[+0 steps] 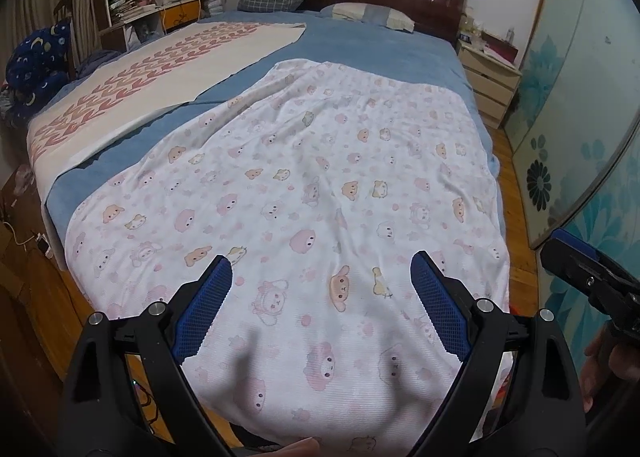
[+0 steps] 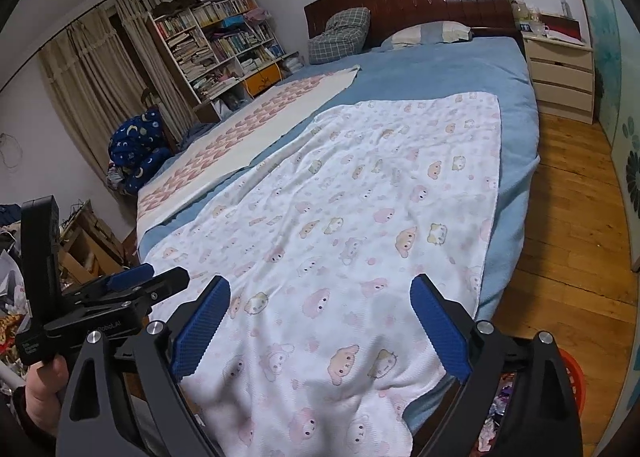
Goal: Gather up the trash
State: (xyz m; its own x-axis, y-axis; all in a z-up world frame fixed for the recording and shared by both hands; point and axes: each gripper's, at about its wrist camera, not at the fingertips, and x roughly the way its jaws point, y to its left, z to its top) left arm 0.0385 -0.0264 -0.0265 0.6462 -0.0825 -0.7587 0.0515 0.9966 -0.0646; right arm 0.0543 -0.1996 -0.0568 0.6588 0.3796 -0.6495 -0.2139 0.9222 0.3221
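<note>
Trash is not visible anywhere on the bed (image 1: 360,57), whose blue cover carries only a cartoon-print blanket (image 1: 320,197) and a pink-patterned sheet (image 1: 140,73), so collection looks either unstarted or between pickups. The left gripper (image 1: 322,269) and right gripper (image 2: 320,293) both hang empty over the blanket's near end, fingers spread wide. Only the right view shows a red basket (image 2: 574,377) holding colourful scraps on the wooden floor (image 2: 568,217), plus clutter at far left.
</note>
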